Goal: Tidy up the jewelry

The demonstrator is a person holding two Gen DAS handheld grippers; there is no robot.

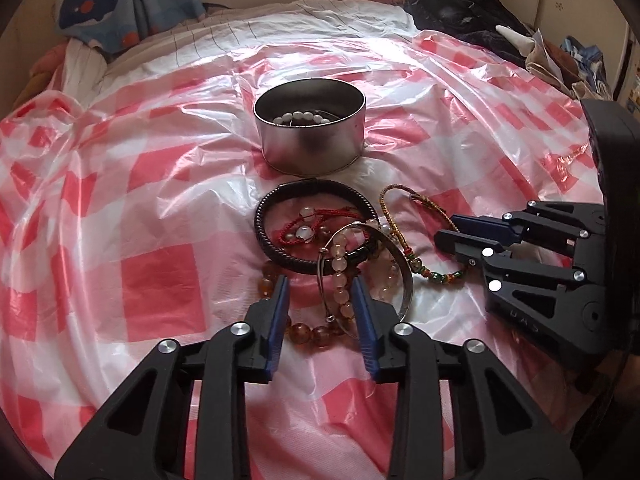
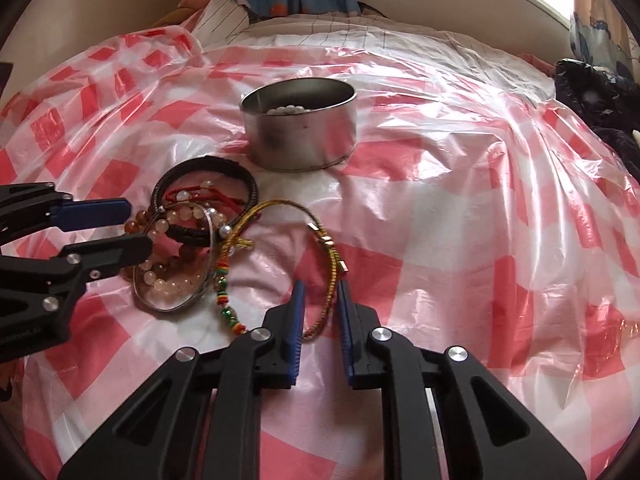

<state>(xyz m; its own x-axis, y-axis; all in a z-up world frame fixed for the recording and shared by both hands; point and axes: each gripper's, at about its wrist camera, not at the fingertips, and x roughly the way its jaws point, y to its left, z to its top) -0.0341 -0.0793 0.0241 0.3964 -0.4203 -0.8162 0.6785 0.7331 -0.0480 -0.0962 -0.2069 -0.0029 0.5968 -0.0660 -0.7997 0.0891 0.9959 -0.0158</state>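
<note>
A pile of bracelets lies on the red-checked plastic sheet (image 1: 160,292) in front of a round metal tin (image 1: 312,148) holding white beads (image 1: 304,117). My left gripper (image 1: 320,288) is open over the pile. Its fingers straddle a pink bead bracelet (image 1: 340,280), amber beads (image 1: 308,330) and the edge of a silver bangle (image 1: 406,280). A black braided bracelet (image 1: 312,184) rings a red string. My right gripper (image 2: 321,290) is open, and the gold cord bracelet (image 2: 329,300) runs between its pads close to the right one.
The sheet covers a bed with a striped white cover (image 1: 280,24) behind it. A whale-print cloth (image 1: 120,0) hangs at the back left and dark clothing (image 1: 472,12) is heaped at the back right. The tin (image 2: 304,140) stands just beyond the pile.
</note>
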